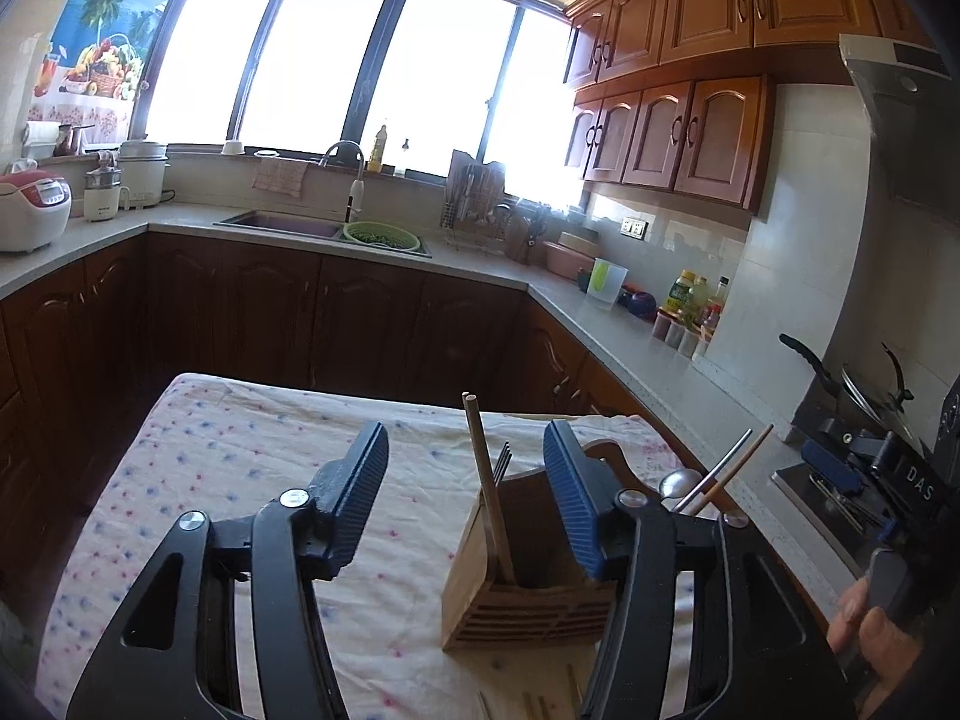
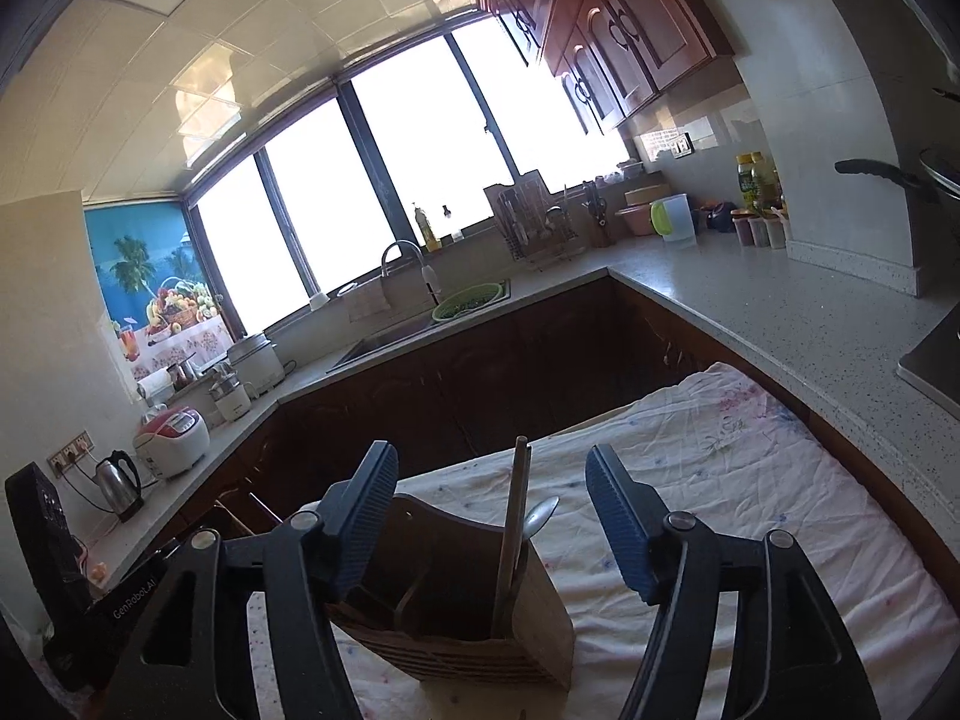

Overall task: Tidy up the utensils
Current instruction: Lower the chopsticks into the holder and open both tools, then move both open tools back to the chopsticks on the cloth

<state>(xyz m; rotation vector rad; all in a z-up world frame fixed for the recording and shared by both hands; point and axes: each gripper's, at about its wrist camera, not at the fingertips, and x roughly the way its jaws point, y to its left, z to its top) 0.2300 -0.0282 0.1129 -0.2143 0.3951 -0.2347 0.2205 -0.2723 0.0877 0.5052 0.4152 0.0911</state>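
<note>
A wooden utensil holder (image 1: pixel 528 606) stands on a cloth-covered table (image 1: pixel 240 468). A wooden chopstick (image 1: pixel 486 480) and a fork (image 1: pixel 503 462) stick up from it, and a spoon (image 1: pixel 677 483) and more sticks lean out on its right. My left gripper (image 1: pixel 468 504) is open above the holder, empty. In the right wrist view the same holder (image 2: pixel 468 618) holds a chopstick (image 2: pixel 515 528), a spoon (image 2: pixel 540 513) and a fork (image 2: pixel 414 594). My right gripper (image 2: pixel 492 516) is open just over it, empty. The right gripper also shows in the left view (image 1: pixel 852 474).
Loose chopsticks (image 1: pixel 540 702) lie on the cloth near the front edge. Kitchen counters run around the table, with a sink (image 1: pixel 282 222), a rice cooker (image 1: pixel 30 204), bottles (image 1: pixel 690 300) and a stove (image 1: pixel 810 492) on the right.
</note>
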